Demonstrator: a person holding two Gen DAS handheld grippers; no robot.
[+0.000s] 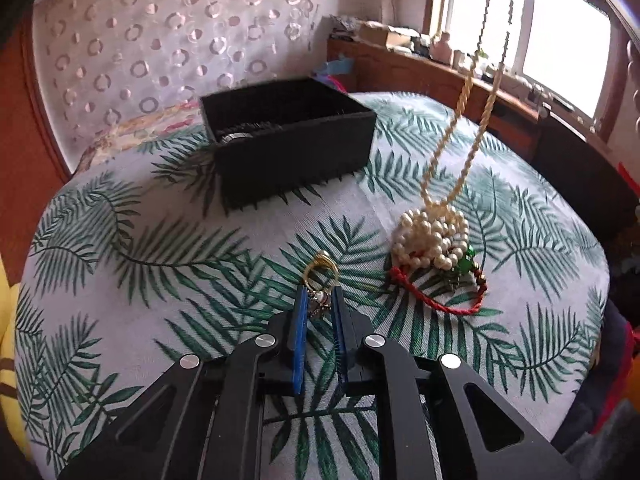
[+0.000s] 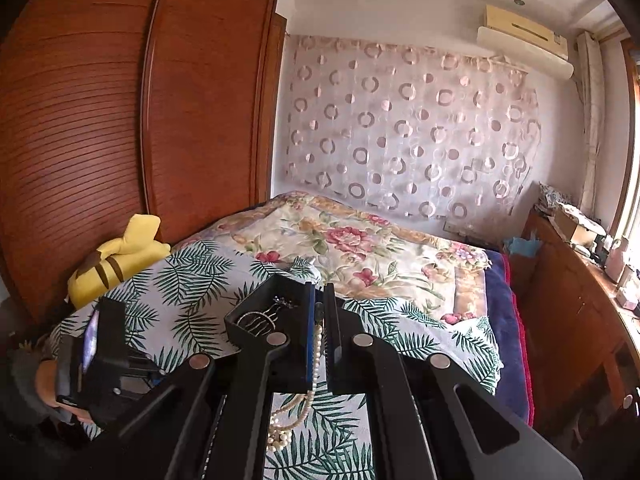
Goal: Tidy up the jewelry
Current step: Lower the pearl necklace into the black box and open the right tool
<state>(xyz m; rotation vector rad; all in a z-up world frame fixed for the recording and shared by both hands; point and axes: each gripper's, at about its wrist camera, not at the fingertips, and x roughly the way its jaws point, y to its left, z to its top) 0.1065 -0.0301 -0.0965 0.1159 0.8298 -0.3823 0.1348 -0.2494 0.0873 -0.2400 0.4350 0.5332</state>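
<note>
Gripping one gold ring (image 1: 320, 270), left claw (image 1: 319, 300); right claw (image 2: 319, 312) clamping one pearl necklace (image 2: 316, 354).

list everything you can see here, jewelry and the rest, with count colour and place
pearl necklace: 1, cream, heaped on the bedspread, strands rising up to the right gripper
gold ring: 1, gold, on the bedspread at the left gripper's tips
small jewelled piece: 1, pale and dark, between the left pads; type unclear
red cord bracelet: 1, red with green beads, beside the pearl heap
black box: 1, black, open, farther back on the bedspread, jewelry inside
leaf bedspread: 1, white with green fronds, under everything
plush toy: 1, yellow, by the wardrobe
wardrobe: 1, reddish wood, left wall
left gripper: 1, black with blue pads, closed on the small piece
right gripper: 1, black, shut on the pearl strand
</note>
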